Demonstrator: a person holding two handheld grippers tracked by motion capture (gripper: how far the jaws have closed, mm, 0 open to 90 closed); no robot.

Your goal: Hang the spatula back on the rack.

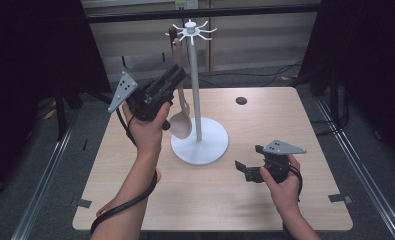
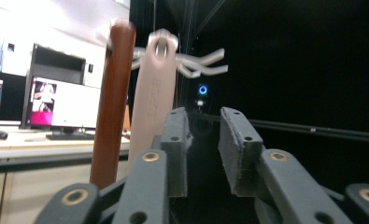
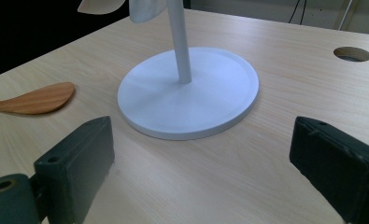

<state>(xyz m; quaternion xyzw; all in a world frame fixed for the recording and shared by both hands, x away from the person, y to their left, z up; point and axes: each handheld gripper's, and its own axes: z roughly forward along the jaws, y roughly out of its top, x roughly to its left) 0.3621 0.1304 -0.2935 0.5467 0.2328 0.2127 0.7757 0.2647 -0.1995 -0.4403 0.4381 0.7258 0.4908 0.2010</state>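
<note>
The step in hand looks like the release after hanging: the pale spoon [image 1: 180, 117] hangs from a hook of the white rack [image 1: 195, 90] by the hole in its handle, bowl down just above the rack's round base, and the left gripper [image 1: 177, 75] sits beside that handle with its jaws slightly parted and nothing between them. The next move probably calls for drawing this gripper back without knocking the spoon off its hook. The left gripper view shows what the high view hardly does — a dark brown handle [image 2: 111, 102] hanging just beside the pale one. The right gripper [image 1: 241, 167] rests near the base with jaws spread wide and empty, and its own view adds a wooden spatula [image 3: 35, 99] lying flat on the table [image 3: 275, 130].
</note>
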